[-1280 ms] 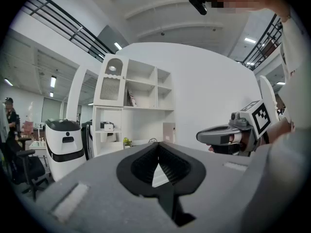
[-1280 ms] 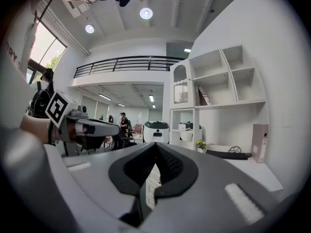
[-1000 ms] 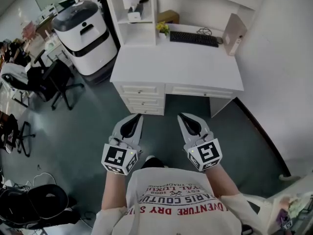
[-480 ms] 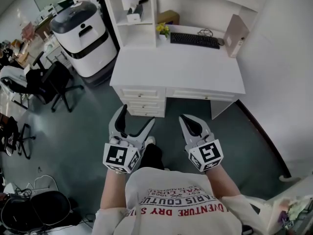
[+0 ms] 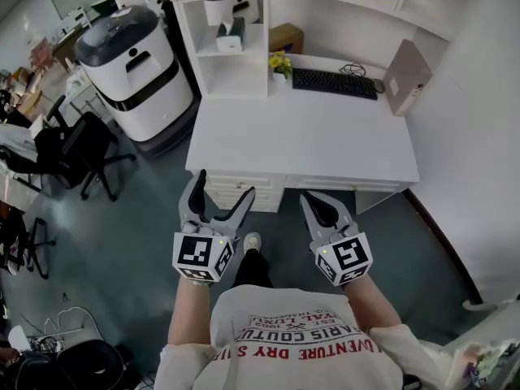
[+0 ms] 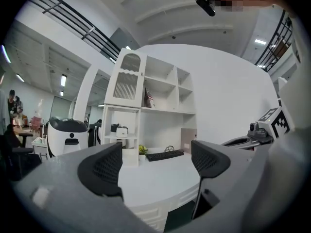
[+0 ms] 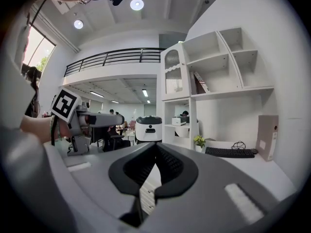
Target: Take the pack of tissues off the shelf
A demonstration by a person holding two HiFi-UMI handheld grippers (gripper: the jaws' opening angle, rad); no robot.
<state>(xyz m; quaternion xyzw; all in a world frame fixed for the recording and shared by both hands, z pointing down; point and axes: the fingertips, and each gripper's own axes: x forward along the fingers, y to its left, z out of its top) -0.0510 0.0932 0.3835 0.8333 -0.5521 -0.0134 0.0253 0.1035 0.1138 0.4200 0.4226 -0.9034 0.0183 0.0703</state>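
The pack of tissues (image 5: 231, 34) is a white box on the middle board of the white shelf unit (image 5: 218, 51) at the desk's back left. It also shows small and far off in the left gripper view (image 6: 121, 131) and the right gripper view (image 7: 179, 121). Both grippers hang over the floor in front of the desk, well short of the shelf. My left gripper (image 5: 221, 192) has its jaws opening wide, with nothing between them (image 6: 155, 161). My right gripper (image 5: 314, 201) is shut and empty (image 7: 155, 166).
A white desk (image 5: 309, 140) with drawers stands ahead, bearing a black keyboard (image 5: 335, 83), a small yellow plant (image 5: 280, 62), a brown box (image 5: 284, 37) and an upright board (image 5: 409, 75). A big white machine (image 5: 134, 67) and black office chairs (image 5: 81, 149) stand to the left.
My left gripper's jaws have gone from shut to wide apart. The desk and shelf have slid slightly lower in the head view. The right gripper stays shut.
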